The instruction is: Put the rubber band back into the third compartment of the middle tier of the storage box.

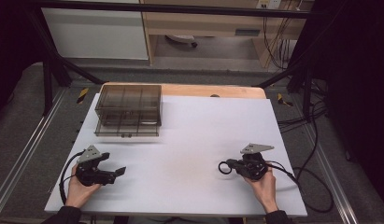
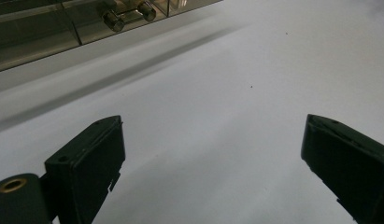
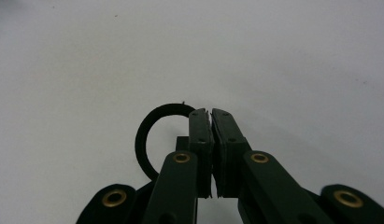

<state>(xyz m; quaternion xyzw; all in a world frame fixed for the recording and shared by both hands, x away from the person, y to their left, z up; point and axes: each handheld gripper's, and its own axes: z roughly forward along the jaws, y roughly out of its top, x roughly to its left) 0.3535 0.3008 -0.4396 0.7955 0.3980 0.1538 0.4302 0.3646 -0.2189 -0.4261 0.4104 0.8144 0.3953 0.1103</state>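
Jaws of the right gripper [image 1: 225,164] pinch a black ring [image 3: 154,135] that hangs at their left just over the white table [image 1: 199,135], while the left gripper [image 1: 116,171] gapes empty near the smoky drawer box [image 1: 129,109], well apart from the ring.

A flat white rectangular table top [image 1: 194,140] carries a smoky translucent plastic drawer box [image 1: 129,109] at its far left corner (small knobs on its front). A thin black ring [image 1: 224,167] lies well right of that box, nearer the person's edge.
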